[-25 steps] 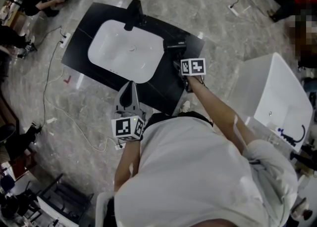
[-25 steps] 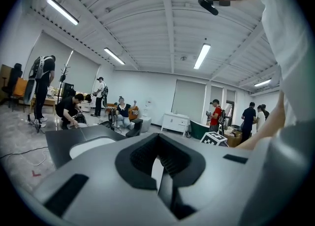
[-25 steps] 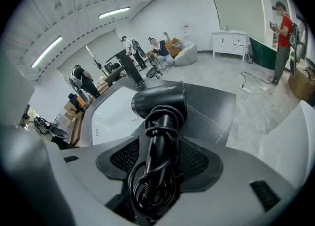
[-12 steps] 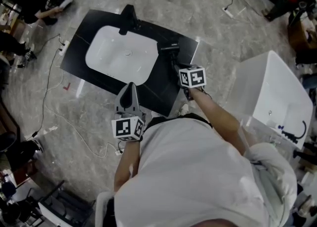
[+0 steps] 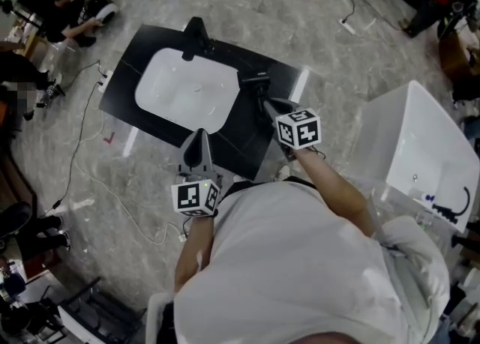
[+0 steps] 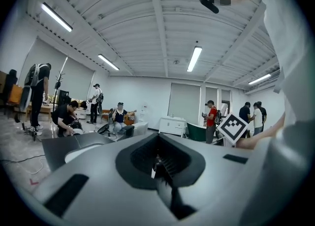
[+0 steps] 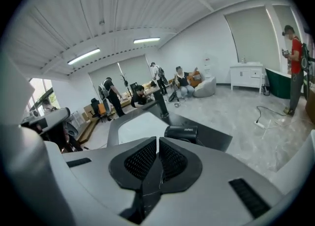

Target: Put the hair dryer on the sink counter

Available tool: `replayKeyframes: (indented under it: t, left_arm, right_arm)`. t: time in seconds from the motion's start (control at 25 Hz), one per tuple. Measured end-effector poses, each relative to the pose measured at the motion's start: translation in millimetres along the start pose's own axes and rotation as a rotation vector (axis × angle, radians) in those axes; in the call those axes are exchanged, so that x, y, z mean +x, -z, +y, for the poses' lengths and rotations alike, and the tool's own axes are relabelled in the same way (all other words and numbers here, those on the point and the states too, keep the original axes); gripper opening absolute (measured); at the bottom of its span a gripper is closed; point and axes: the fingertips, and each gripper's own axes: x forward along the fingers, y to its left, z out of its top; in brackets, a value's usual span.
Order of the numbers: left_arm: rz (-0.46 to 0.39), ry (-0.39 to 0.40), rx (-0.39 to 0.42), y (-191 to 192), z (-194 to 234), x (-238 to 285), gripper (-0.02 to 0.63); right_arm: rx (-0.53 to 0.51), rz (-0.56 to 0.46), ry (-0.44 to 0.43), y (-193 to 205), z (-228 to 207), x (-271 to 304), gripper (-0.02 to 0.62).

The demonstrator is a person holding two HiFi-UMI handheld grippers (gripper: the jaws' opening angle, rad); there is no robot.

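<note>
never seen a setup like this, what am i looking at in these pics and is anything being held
No robot: a person holds a gripper in each hand. One picture is from a camera on their head, looking down; the other two are from cameras riding on the grippers, looking along the jaws. Below stands a black sink counter with a white basin and a faucet. The hair dryer lies on the counter, right of the basin. The left gripper and right gripper are both shut, holding nothing.

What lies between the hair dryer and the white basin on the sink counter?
Nothing stands there. Only a narrow bare strip of the black counter separates the hair dryer from the basin. The head view shows this most clearly.
</note>
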Motion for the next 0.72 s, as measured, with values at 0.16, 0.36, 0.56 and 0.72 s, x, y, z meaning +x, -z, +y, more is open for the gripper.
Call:
replayKeyframes:
  t: [0.16, 0.36, 0.56, 0.72]
  left_arm:
    - [-0.006, -0.003, 0.006, -3, -7, -1, 0.002]
    - [-0.008, 0.009, 0.005, -3, -19, 0, 0.002]
    - [-0.055, 0.019, 0.055, -24, -25, 0, 0.002]
    - [-0.079, 0.026, 0.101, -39, -35, -1, 0.002]
  right_arm:
    - [-0.078, -0.086, -0.029, -30, 17, -21, 0.044]
    - [-0.157, -0.212, -0.060, -62, 36, -51, 0.044]
    - [-0.245, -0.359, -0.037, -95, 44, -89, 0.044]
    - [-0.269, -0.445, -0.005, -116, 44, -116, 0.044]
